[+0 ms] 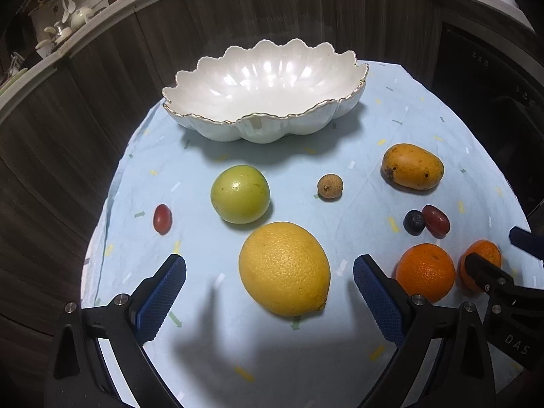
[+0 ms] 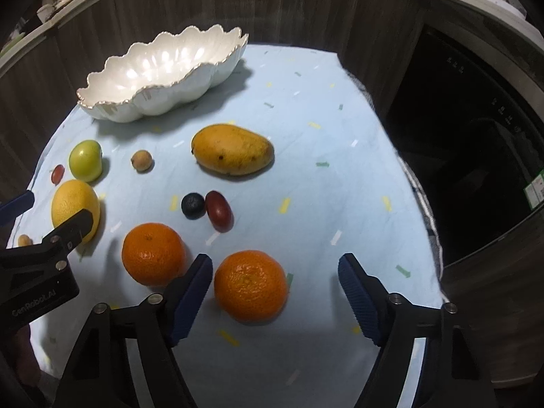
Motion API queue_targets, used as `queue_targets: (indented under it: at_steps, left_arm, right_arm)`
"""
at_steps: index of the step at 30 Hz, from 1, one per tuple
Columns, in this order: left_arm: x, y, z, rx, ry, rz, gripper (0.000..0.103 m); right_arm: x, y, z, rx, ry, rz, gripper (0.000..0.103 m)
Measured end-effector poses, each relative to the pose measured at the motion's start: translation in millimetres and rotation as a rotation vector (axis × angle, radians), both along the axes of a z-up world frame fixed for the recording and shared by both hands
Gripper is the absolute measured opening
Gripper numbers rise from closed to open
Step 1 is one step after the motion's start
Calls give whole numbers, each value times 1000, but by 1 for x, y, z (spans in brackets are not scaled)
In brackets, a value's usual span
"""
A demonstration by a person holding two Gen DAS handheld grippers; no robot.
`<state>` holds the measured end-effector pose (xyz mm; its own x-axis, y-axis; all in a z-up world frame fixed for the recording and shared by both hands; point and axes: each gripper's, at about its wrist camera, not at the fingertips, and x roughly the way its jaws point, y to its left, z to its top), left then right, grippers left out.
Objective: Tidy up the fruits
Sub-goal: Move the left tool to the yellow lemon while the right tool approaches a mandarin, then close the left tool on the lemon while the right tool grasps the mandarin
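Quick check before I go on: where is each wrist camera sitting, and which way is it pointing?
Left wrist: on the left gripper, angled down along its open fingers at the yellow citrus; the right gripper's fingers enter at the right edge.
Right wrist: on the right gripper, angled down at an orange between its open fingers; the left gripper enters at left.
Shared: white bowl, mango, blue cloth.

White letters "DAS" mark the right gripper (image 1: 516,244) body. "GenRobot.AI" runs along the left gripper (image 2: 51,210) body.
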<state>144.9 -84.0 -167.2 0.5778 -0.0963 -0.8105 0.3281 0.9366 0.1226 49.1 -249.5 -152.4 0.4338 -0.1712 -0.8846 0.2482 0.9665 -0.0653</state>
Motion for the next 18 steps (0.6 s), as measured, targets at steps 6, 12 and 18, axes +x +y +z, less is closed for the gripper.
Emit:
queue_targets:
  at_steps: [6, 12, 18]
  left_arm:
    - [4, -2, -8, -14, 22, -11, 94]
    - [10, -4, -15, -15, 46, -19, 81]
    - [11, -6, -20, -8, 63, -29, 62]
  right_arm:
    - [3, 0, -11, 45, 34, 11, 61]
    - [4, 1, -17, 72, 51, 13, 55]
    - [4, 6, -16, 66, 49, 33, 47]
